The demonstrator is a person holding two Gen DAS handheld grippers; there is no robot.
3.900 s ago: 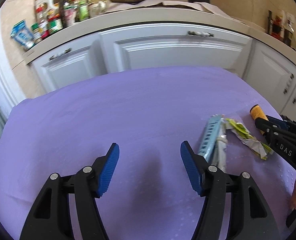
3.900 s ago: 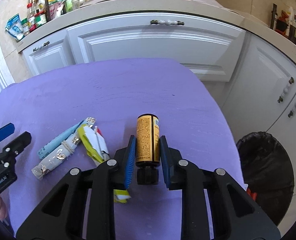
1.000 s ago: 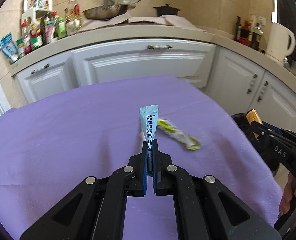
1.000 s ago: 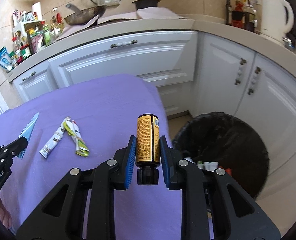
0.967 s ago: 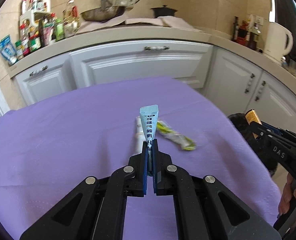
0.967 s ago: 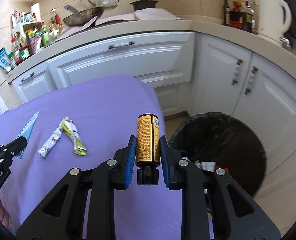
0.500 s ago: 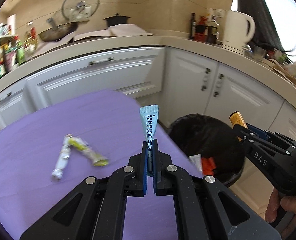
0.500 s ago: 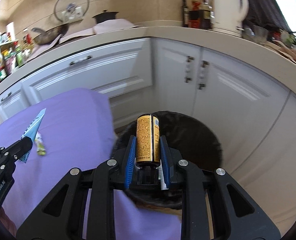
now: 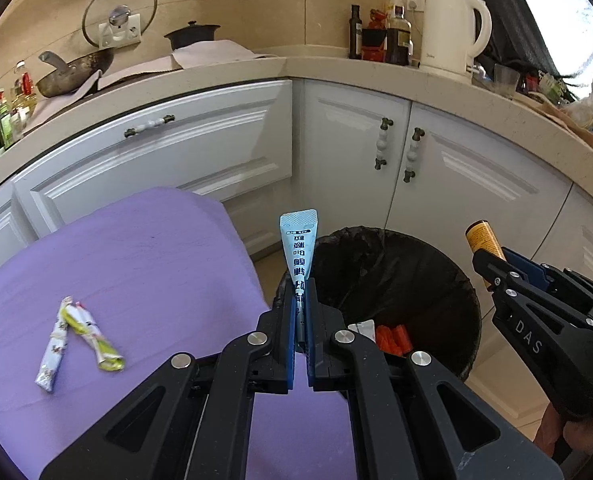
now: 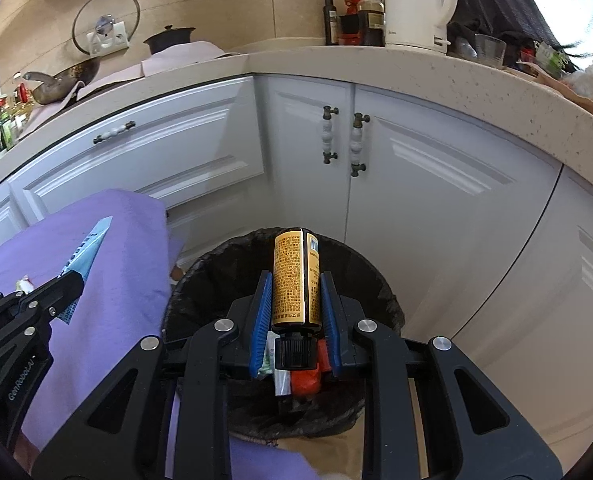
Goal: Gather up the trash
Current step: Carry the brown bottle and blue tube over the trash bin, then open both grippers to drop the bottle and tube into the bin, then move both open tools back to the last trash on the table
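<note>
left hand-held gripper (image 9: 301, 320) | black frame | blue pads | silver screws

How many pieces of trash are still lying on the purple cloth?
2: a white wrapper and a yellow-green wrapper, touching at their far ends near the purple cloth's left side. The left gripper's body may hide more.

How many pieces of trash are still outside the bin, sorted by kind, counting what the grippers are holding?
Packets: 3, namely the blue packet in the left gripper and the white packet and green packet on the purple cloth.
Bottles: 1, the yellow bottle in the right gripper.
Total: 4 outside the bin.
</note>
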